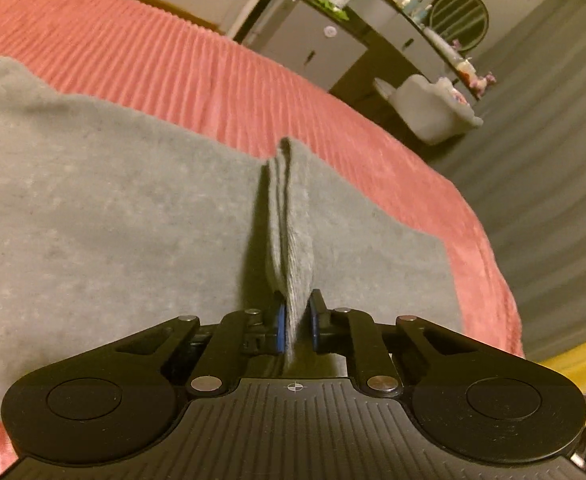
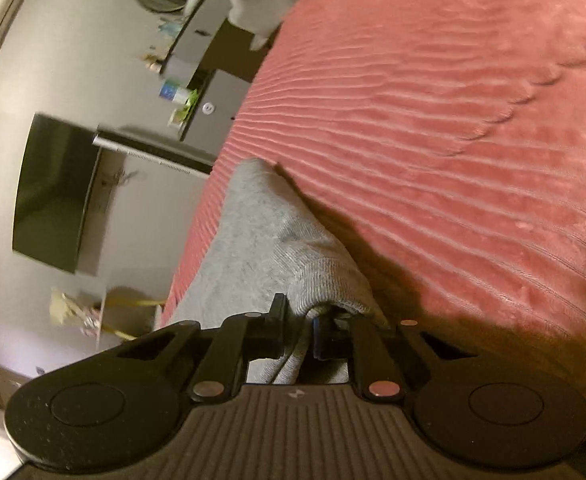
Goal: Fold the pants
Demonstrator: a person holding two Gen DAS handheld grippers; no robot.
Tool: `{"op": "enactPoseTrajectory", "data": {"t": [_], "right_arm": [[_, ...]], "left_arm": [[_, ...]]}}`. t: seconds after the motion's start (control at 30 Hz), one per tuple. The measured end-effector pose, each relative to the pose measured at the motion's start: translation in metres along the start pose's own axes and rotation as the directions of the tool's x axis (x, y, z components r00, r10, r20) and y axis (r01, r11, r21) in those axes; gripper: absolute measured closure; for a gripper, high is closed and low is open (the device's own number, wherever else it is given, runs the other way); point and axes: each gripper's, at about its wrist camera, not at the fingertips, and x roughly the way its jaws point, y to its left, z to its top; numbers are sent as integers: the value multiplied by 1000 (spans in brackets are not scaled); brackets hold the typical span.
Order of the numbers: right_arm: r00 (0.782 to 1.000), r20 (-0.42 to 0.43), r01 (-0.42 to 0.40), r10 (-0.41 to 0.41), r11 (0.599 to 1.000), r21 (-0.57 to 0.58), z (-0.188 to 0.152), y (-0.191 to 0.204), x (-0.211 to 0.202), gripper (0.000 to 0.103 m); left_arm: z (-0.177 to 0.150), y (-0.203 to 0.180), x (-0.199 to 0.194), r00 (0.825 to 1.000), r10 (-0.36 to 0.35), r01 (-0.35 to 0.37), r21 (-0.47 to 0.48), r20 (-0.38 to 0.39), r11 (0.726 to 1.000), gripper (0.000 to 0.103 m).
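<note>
- My left wrist camera sits just behind my left claw point(image 1: 297, 324), close over the grey pants point(image 1: 133, 216), facing down along its fingers across the pink bedspread point(image 1: 197, 68) toward the dresser point(image 1: 333, 40).
- My right wrist camera sits behind my right claw point(image 2: 299, 330), rolled sideways, equally near.
- Both share pants, bedspread and dresser.

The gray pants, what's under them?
The pink ribbed blanket shows all around the pants. What lies directly beneath them is covered; probably more blanket.
</note>
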Motion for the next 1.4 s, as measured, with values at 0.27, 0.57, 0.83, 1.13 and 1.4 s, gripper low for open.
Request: {"op": "enactPoseTrajectory", "data": {"t": [0.27, 0.57, 0.83, 1.13, 1.4], "right_arm": [[990, -54, 131, -133, 991, -40, 3, 0, 4, 83], [974, 19, 219, -228, 906, -363, -7, 38, -31, 78], [948, 148, 314, -281, 764, -564, -23, 75, -29, 78], [952, 100, 276, -289, 669, -690, -32, 90, 21, 80], [935, 59, 294, -348, 674, -678, -25, 81, 48, 81]], "left_arm": [[-12, 41, 3, 993, 115, -115, -74, -7, 991, 100], [-22, 21, -11, 996, 77, -74, -53, 47, 996, 48], [-29, 0, -3, 994, 98, -101, 53, 42, 994, 46], [-30, 3, 1, 991, 126, -128, 64, 36, 990, 44], [-29, -2, -10, 960, 215, -230, 70, 180, 971, 39]]}}
